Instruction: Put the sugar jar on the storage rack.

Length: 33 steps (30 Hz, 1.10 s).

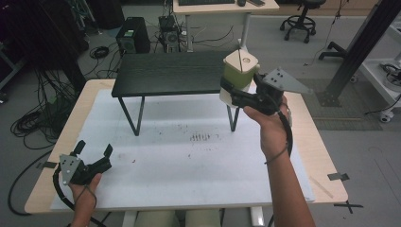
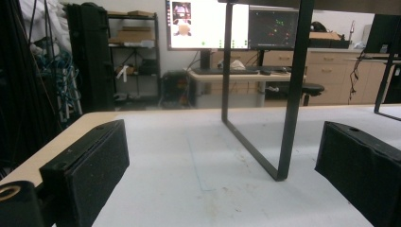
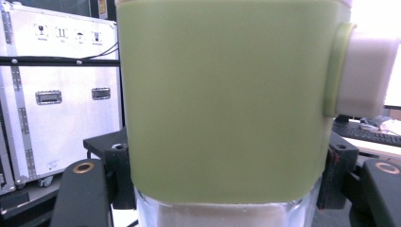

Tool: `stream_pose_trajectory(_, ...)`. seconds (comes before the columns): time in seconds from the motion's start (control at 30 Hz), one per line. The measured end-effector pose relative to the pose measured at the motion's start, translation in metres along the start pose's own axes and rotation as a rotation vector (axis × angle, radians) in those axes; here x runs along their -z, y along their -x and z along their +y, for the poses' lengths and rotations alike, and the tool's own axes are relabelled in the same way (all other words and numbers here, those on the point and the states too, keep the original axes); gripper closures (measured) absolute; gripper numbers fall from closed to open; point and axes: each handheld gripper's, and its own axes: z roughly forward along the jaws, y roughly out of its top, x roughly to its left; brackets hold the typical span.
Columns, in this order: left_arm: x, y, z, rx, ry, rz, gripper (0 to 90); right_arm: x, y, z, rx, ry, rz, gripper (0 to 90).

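My right gripper (image 1: 236, 92) has its jaws clamped on a green-sleeved jar (image 1: 239, 75) with a cream lid, and I hold it upright in the air by the right end of the small black bench (image 1: 170, 73), above the white mat (image 1: 189, 156); in the right gripper view the green sleeve (image 3: 222, 94) sits between the jaws, with clear glass below it. My left gripper (image 1: 92, 156) rests low at the mat's near left corner, jaws spread apart and holding nothing, and its view looks along the mat to the bench's black leg frame (image 2: 283, 118).
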Motion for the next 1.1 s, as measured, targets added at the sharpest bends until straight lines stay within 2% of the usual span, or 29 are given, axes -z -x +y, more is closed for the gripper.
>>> stream_pose_trajectory(0.13,0.000,0.000,0.000,0.000,0.000,0.000,3.6,-0.009,0.001,0.005,-0.009,0.005,0.011,29.9)
stream_pose_trajectory(0.4,0.000,0.000,0.000,0.000,0.000,0.000,3.5,-0.038,0.003,0.016,0.008,-0.009,0.026,29.9)
stream_pose_trajectory(0.87,0.000,0.000,0.000,0.000,-0.001,-0.001,3.6,-0.071,0.009,0.019,-0.008,-0.021,0.039,29.9)
stream_pose_trajectory(1.1,0.000,0.000,0.000,0.002,0.000,-0.001,3.6,-0.096,0.013,0.019,-0.005,-0.036,0.037,29.9)
